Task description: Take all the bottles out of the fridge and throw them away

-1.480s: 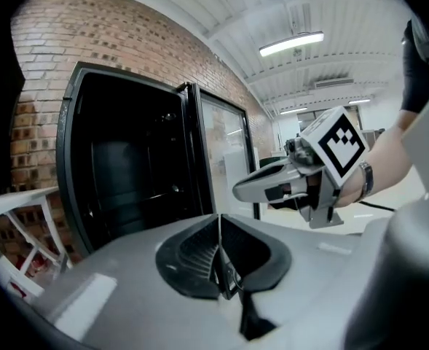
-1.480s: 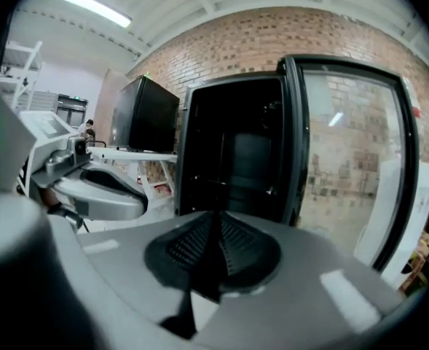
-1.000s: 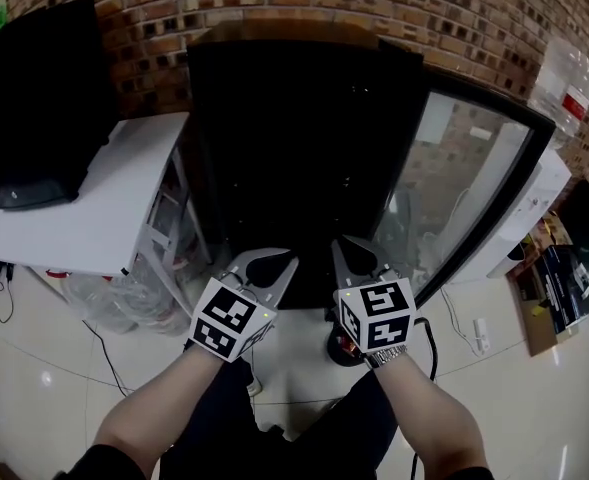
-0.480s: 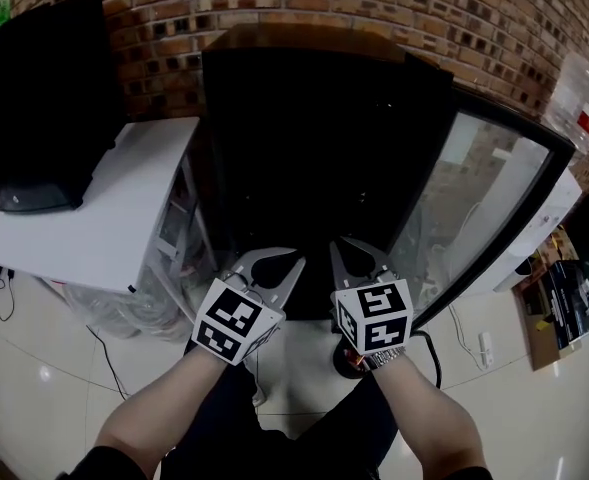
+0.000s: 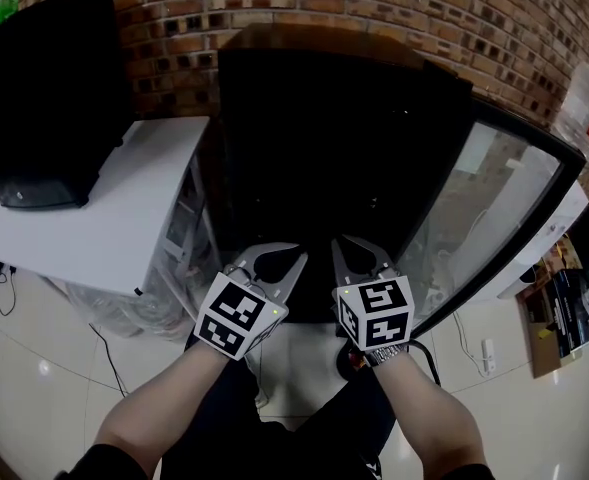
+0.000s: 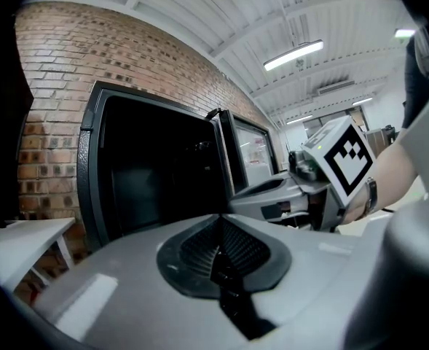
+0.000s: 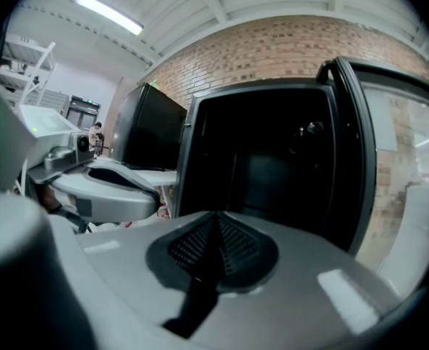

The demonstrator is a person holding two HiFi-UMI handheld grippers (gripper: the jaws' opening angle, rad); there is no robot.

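The left tongs (image 5: pixel 271 260) and right tongs (image 5: pixel 360 255) were each pressed together, empty, side by side facing the fridge (image 5: pixel 334 138), whose door (image 5: pixel 494 208) stood swung wide for reaching in; its dark inside hid any bottles.

The left gripper (image 5: pixel 272 256) and right gripper (image 5: pixel 358 252) have edged toward the open fridge (image 5: pixel 344 148), which now shows further right and larger.
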